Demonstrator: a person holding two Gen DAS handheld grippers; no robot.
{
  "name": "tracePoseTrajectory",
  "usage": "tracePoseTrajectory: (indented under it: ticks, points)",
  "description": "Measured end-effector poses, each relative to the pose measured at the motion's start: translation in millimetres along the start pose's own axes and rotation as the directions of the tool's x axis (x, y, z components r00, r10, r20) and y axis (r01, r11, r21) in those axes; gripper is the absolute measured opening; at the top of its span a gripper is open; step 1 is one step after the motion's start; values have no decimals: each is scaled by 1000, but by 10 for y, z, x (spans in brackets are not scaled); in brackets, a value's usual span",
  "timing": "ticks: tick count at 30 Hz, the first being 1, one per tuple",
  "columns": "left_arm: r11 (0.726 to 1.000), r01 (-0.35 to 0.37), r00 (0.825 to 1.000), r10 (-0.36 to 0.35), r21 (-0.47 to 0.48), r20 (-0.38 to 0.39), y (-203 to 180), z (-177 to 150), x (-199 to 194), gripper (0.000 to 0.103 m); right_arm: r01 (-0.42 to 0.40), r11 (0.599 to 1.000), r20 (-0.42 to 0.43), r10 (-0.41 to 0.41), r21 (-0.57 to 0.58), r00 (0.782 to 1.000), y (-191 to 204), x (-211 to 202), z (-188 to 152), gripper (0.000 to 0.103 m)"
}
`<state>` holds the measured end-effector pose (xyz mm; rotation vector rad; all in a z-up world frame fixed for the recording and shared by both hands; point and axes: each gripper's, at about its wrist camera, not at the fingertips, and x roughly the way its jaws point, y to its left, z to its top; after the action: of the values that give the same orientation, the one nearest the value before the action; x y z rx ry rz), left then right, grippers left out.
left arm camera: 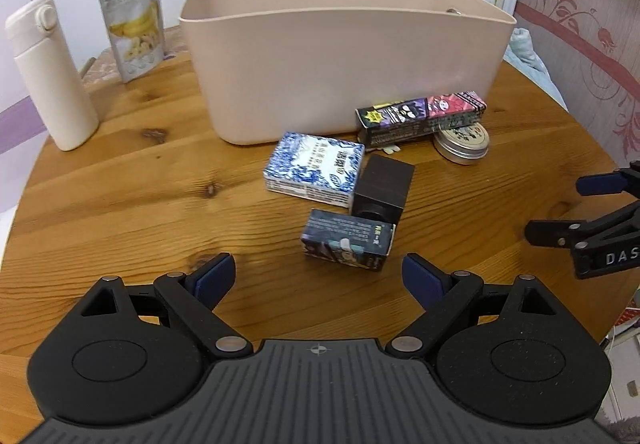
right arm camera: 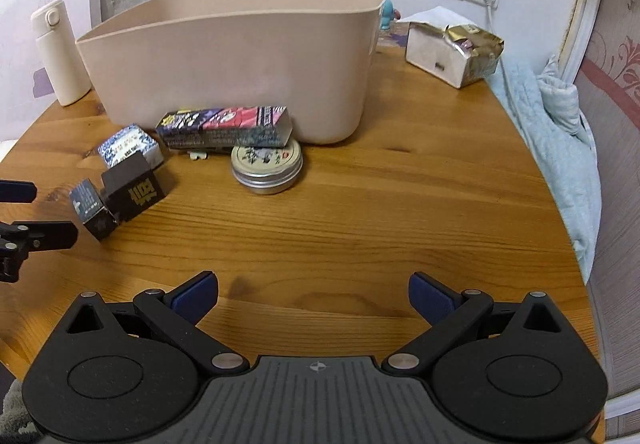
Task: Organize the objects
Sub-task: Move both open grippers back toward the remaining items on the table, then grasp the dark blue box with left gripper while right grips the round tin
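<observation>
Nearest to me, the left gripper (left arm camera: 318,276) hangs over the round wooden table (left arm camera: 120,196) with its jaws spread wide and nothing between them; the right gripper (right arm camera: 314,294) beside it is just as wide and just as empty. Just ahead of the left one lies a small dark printed box (left arm camera: 346,240), touching a black box (left arm camera: 382,188) behind it, which in turn leans against a blue-and-white patterned box (left arm camera: 314,170). Further on, a long purple-and-pink carton (left arm camera: 422,116) rests partly on a round silver tin (right arm camera: 267,164), both right against the front wall of the beige tub (left arm camera: 340,64). Off to the left stand a cream flask (left arm camera: 50,72) and a banana-chip pouch (left arm camera: 134,24); at the back right sits a small drawer box with a gold foil bag (right arm camera: 474,40) on top.
</observation>
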<state>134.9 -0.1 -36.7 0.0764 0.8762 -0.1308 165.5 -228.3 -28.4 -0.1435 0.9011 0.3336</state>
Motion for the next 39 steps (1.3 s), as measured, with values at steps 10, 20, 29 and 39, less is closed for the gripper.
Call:
tracePoseTrajectory:
  ticks: [10,20,29,39]
  points:
    - [1000,1,1000,-1,0,-4,-37,51,256,92,11,1000,18,-10,-14,1000,107,179,67,103]
    - [1000,11,999,-11,16,31,98,95,317,91,20,1000,76,-19,-5,997,105,342,216,103]
    - [1000,-6,999,6,-4,45,321,103,323,89,20,1000,100,-19,-2,995,115,437,333,103]
    - [1000,-18,998,20,-20,66,504,164,363,83,26,1000,109,-26,5,994,141,477,378,103]
